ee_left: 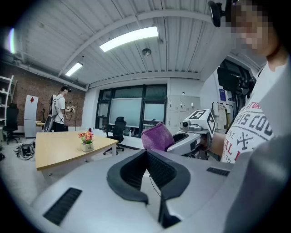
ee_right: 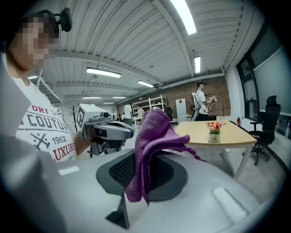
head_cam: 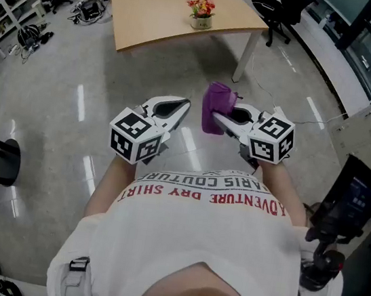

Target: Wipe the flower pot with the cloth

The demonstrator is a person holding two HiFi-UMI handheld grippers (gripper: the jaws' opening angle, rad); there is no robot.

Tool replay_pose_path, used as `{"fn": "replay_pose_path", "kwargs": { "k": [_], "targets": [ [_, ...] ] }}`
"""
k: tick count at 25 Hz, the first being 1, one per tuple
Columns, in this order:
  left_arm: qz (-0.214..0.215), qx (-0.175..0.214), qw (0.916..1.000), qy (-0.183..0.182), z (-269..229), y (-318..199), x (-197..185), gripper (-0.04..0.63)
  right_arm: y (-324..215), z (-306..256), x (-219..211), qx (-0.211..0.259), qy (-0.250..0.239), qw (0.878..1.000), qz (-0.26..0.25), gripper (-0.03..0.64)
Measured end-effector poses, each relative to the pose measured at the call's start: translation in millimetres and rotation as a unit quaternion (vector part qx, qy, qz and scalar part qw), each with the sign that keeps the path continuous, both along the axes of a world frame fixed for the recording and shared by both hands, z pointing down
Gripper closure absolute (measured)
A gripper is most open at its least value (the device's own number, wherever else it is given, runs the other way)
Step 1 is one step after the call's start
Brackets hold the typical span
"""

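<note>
The person wears a white, red-lettered T-shirt (head_cam: pixel 206 242); the left gripper (head_cam: pixel 186 103) and right gripper (head_cam: pixel 215 117) are white, with black-padded fingers (ee_left: pixel 164 172).

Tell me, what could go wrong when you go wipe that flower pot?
The pot looks small and stands near the table edge, so a hard wipe might tip it or push it off. The left tool is shut and empty, so nothing steadies it yet. The cloth hangs loosely from the right tool and might snag the flowers.
</note>
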State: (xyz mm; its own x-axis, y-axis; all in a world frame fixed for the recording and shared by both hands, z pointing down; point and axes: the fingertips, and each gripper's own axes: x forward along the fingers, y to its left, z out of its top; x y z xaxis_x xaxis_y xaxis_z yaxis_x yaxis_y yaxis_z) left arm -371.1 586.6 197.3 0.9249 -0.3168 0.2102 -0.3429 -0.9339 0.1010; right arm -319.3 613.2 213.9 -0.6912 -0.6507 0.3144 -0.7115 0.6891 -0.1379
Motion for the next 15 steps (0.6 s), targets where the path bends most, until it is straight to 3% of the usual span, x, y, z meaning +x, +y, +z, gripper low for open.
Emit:
{"fn": "replay_pose_path", "kwargs": {
  "k": [15],
  "targets": [
    [0.015,-0.014,0.9998,0.003,3.8,-3.5,-0.5,0.593,-1.0,2.4,3.4,-0.022,-0.031,0.999,0.026,0.566]
  ]
}}
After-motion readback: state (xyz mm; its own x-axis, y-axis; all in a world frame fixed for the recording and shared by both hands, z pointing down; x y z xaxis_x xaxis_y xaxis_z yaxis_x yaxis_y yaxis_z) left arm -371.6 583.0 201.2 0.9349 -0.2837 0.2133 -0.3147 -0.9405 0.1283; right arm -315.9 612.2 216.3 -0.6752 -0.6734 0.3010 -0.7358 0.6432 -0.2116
